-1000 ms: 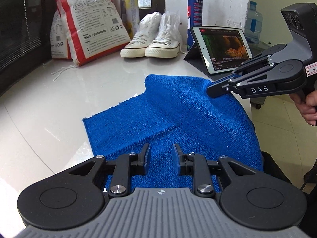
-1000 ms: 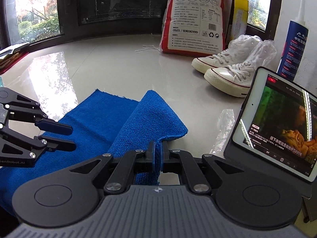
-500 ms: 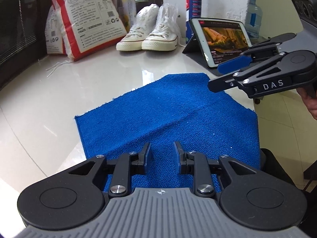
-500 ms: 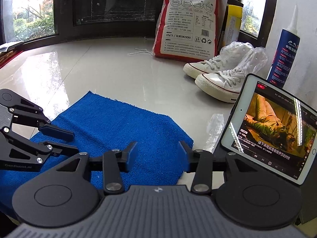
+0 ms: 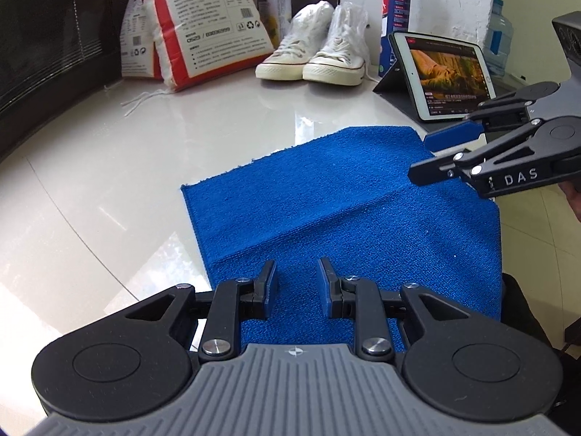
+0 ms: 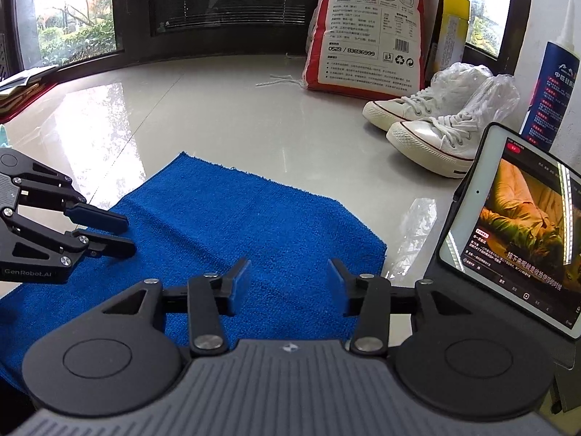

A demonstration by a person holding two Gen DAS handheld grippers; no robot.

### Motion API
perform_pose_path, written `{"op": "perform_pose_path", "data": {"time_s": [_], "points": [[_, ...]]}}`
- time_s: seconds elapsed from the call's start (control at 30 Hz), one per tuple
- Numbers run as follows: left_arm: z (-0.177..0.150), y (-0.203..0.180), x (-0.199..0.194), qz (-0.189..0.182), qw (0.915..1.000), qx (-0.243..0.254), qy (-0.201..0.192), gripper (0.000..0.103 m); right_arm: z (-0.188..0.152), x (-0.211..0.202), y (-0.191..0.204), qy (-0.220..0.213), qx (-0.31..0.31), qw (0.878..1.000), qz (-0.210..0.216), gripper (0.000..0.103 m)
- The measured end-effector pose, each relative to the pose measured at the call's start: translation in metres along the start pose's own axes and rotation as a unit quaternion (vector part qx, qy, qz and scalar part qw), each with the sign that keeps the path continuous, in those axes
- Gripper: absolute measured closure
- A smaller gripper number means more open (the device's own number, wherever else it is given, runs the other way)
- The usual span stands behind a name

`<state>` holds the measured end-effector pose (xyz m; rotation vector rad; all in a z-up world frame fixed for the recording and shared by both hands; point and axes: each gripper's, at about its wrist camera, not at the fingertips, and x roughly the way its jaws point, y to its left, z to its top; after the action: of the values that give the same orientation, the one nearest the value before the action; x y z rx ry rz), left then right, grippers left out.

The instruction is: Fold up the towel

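Note:
A blue towel [image 5: 337, 214] lies flat on the glossy white surface, with a shallow crease running across it; its near edge hangs over the surface's front edge. It also shows in the right wrist view [image 6: 232, 232]. My left gripper [image 5: 296, 278] is open and empty, just above the towel's near part; it shows at the left of the right wrist view [image 6: 123, 234]. My right gripper [image 6: 287, 278] is open and empty above the towel's right part; it shows at the right of the left wrist view [image 5: 421, 158].
A tablet [image 6: 515, 229] on a stand plays video right of the towel. Behind it stand white sneakers [image 5: 312, 56], a red and white sack [image 5: 203, 21] and a blue tube [image 6: 552, 91]. Dark window frames line the back.
My right gripper held the towel's far right corner lifted and folded over; it let go and opened. The towel now lies flat and spread. Both grippers have pulled back a little.

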<state>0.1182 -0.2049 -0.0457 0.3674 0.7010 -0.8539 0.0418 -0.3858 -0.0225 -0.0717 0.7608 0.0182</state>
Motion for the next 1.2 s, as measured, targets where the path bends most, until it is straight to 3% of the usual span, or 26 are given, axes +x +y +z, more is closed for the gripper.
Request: {"op": "perform_pose_path", "data": {"time_s": [0.33,0.5,0.6,1.2], "points": [[-0.007,0.005,-0.008,0.003,0.9997,-0.018,-0.015,0.076,-0.003,0.014,-0.003,0.01,0.007,0.999,0.032,0.061],[-0.007,0.008,-0.017,0.006,0.9993,-0.026,-0.025,0.076,0.001,0.017,0.0,0.009,0.003,0.999,0.047,0.078],[-0.006,0.011,-0.026,0.009,0.9988,-0.032,-0.035,0.076,0.004,0.019,0.003,0.008,-0.001,0.999,0.052,0.082],[-0.02,0.026,-0.059,0.038,0.9966,-0.059,-0.044,0.076,0.024,0.04,0.042,0.005,-0.045,0.994,0.097,0.086]]}}
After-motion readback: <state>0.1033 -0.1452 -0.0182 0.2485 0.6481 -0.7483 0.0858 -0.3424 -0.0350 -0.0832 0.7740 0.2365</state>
